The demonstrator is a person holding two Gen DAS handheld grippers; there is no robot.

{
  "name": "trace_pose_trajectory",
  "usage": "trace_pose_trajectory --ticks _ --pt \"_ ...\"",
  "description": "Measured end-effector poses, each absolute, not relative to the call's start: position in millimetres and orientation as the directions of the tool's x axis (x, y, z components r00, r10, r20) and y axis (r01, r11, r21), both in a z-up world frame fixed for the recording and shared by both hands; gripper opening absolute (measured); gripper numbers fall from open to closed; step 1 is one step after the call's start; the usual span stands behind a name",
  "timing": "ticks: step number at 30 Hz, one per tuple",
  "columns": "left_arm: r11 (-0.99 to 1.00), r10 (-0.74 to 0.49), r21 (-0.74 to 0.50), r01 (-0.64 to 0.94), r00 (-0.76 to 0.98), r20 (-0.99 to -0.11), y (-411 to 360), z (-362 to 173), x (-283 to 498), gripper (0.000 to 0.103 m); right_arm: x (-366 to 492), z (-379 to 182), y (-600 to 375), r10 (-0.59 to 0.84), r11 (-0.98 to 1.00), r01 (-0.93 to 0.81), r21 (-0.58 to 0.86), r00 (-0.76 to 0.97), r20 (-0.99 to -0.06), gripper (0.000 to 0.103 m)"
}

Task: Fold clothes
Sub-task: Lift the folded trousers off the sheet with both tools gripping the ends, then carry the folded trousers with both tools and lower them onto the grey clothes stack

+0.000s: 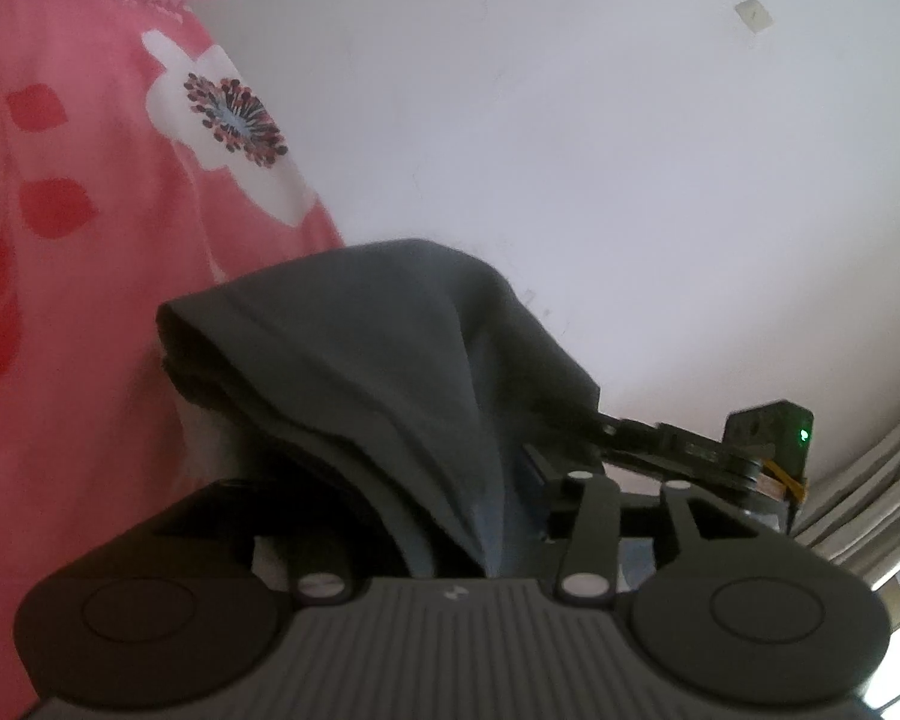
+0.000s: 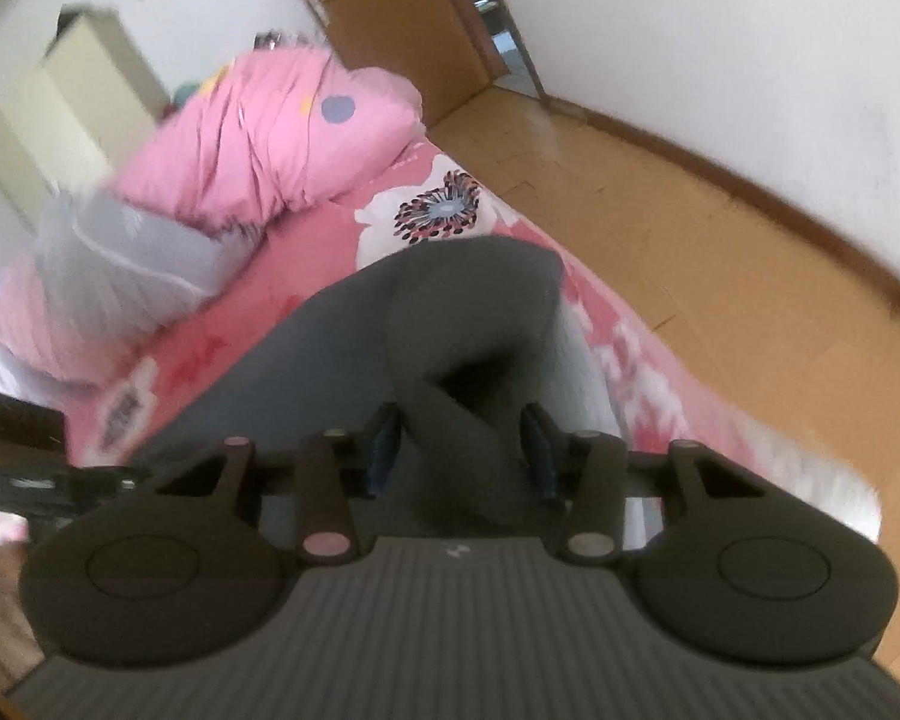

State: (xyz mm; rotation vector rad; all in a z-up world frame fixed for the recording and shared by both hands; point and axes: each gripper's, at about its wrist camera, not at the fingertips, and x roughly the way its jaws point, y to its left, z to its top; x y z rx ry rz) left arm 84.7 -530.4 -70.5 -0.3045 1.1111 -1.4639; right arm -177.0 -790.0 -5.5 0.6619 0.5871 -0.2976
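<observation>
A dark grey garment (image 1: 354,330) lies bunched on the pink flowered bed sheet (image 1: 90,240). In the left wrist view it drapes over my left gripper (image 1: 450,468) and hides the left finger. The right finger's (image 1: 537,462) pad shows bare beside the cloth, so these jaws stand apart. In the right wrist view a fold of the same garment (image 2: 468,282) runs between the blue pads of my right gripper (image 2: 461,444), whose fingers stand apart on either side of it. The right gripper (image 1: 690,450) also shows in the left view, at the garment's right edge.
A pink quilt (image 2: 270,138) and a grey folded cloth (image 2: 132,264) lie further up the bed. The bed's edge drops to a wooden floor (image 2: 690,252) on the right, with a brown door (image 2: 402,18) beyond. A white wall (image 1: 570,120) stands behind the garment.
</observation>
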Motion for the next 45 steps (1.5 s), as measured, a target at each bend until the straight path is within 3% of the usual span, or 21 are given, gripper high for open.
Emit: trace_pose_trajectory --ticks 4,10,12,13,19,25,29,33,34,36,38,45 --pt "0.185 -0.871 -0.749 0.636 -0.247 -0.425 -531.2 -70.8 82.8 0.044 -200.3 -11.3 -785.4 -0.059 0.721 0.432 0.542 0.817 -0.574 0.044" --pt "0.225 -0.853 -0.746 0.626 -0.243 -0.462 -533.0 -78.1 82.4 0.027 -215.4 -23.2 -780.2 -0.028 0.7 0.416 0.58 0.828 -0.56 0.042" --pt "0.234 -0.852 -0.758 0.609 -0.247 -0.461 -532.3 -80.0 84.0 0.025 -213.3 -22.8 -775.5 -0.038 0.722 0.416 0.553 0.822 -0.568 0.022" --pt "0.235 -0.852 -0.762 0.603 -0.25 -0.46 -532.4 -80.6 84.1 0.025 -212.9 -22.3 -773.9 -0.043 0.728 0.416 0.544 0.821 -0.569 0.017" --pt "0.219 -0.853 -0.776 0.591 -0.27 -0.447 -537.0 -80.9 74.5 0.023 -220.3 -16.2 -769.2 -0.092 0.761 0.428 0.487 0.815 -0.572 0.013" --pt "0.213 -0.855 -0.78 0.589 -0.273 -0.44 -538.7 -82.3 72.4 0.023 -241.4 -13.0 -771.1 -0.138 0.71 0.441 0.548 0.851 -0.507 0.022" --pt "0.209 -0.856 -0.78 0.59 -0.275 -0.438 -539.0 -81.7 70.8 0.023 -250.6 -18.6 -771.6 -0.127 0.682 0.443 0.581 0.855 -0.502 0.056" --pt "0.216 -0.858 -0.786 0.579 -0.271 -0.436 -537.3 -84.7 74.4 0.023 -246.4 -26.7 -767.9 -0.136 0.687 0.473 0.551 0.829 -0.542 0.057" --pt "0.218 -0.859 -0.787 0.577 -0.269 -0.435 -536.7 -85.4 75.1 0.023 -246.3 -27.2 -766.9 -0.14 0.691 0.473 0.546 0.829 -0.541 0.054" --pt "0.216 -0.86 -0.793 0.57 -0.273 -0.431 -535.9 -87.8 75.9 0.021 -245.7 -26.9 -763.8 -0.154 0.709 0.483 0.514 0.817 -0.556 0.022" --pt "0.205 -0.861 -0.807 0.554 -0.29 -0.417 -536.5 -91.1 74.7 0.019 -245.4 -24.4 -758.6 -0.173 0.73 0.491 0.476 0.807 -0.565 0.012" --pt "0.182 -0.857 -0.806 0.563 -0.311 -0.411 -542.5 -86.1 63.9 0.019 -247.7 -15.3 -757.6 -0.221 0.761 0.505 0.408 0.793 -0.568 0.009"
